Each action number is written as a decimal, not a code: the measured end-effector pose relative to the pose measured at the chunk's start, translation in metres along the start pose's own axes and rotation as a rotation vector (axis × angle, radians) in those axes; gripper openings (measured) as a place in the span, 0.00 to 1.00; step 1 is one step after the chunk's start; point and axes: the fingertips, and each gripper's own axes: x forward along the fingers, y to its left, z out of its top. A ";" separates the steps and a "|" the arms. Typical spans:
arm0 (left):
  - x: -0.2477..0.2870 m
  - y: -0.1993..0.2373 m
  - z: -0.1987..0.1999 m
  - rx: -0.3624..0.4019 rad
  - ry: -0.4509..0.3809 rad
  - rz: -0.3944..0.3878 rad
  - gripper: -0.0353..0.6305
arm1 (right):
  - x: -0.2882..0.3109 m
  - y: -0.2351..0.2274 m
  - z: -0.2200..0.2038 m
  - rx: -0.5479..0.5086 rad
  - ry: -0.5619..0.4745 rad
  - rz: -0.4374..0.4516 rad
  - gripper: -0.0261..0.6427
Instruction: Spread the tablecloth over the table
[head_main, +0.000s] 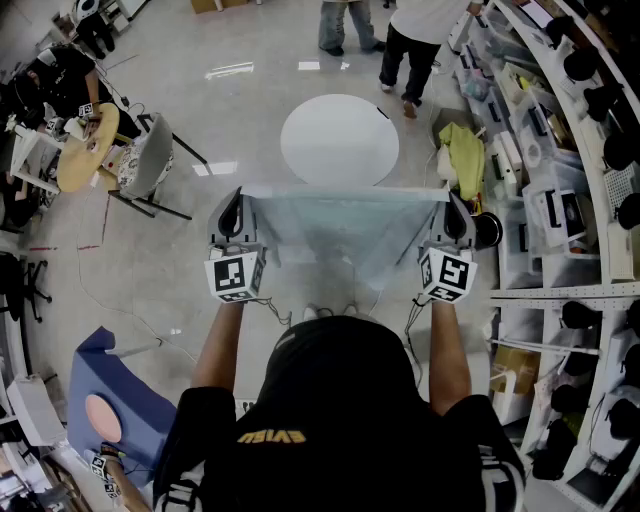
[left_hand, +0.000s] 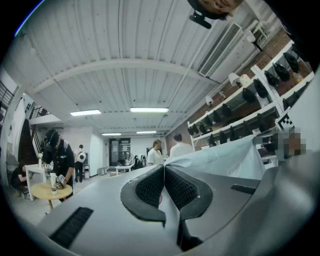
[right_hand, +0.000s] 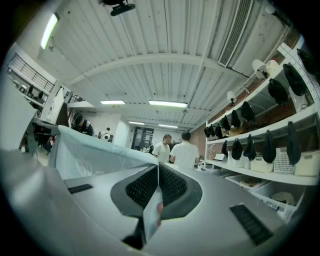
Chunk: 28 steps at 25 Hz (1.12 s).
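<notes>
A pale blue-grey tablecloth (head_main: 340, 232) hangs stretched in the air between my two grippers, in front of a round white table (head_main: 339, 139). My left gripper (head_main: 238, 204) is shut on the cloth's left top corner. My right gripper (head_main: 448, 204) is shut on its right top corner. In the left gripper view the jaws pinch the cloth's edge (left_hand: 164, 172), and the cloth (left_hand: 220, 157) runs off to the right. The right gripper view has the cloth (right_hand: 95, 152) running off to the left from its pinched jaws (right_hand: 157, 182). The cloth's lower part droops toward the floor.
Shelving with bins and dark headsets (head_main: 590, 150) lines the right side. A yellow-green cloth (head_main: 464, 157) lies beside the table. A grey chair (head_main: 150, 160) and a round wooden table (head_main: 88, 148) stand at left. Two people (head_main: 405, 40) stand beyond the white table. A blue chair (head_main: 105, 400) sits near left.
</notes>
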 end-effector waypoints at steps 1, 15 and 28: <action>-0.002 -0.001 0.000 0.003 -0.002 0.001 0.08 | 0.001 -0.001 0.000 -0.001 0.000 0.007 0.05; -0.001 -0.022 -0.001 0.031 0.012 -0.011 0.08 | -0.001 -0.021 -0.011 0.033 0.031 0.011 0.05; 0.013 -0.042 0.014 0.065 -0.002 0.025 0.08 | 0.013 -0.048 -0.009 0.024 0.000 0.026 0.05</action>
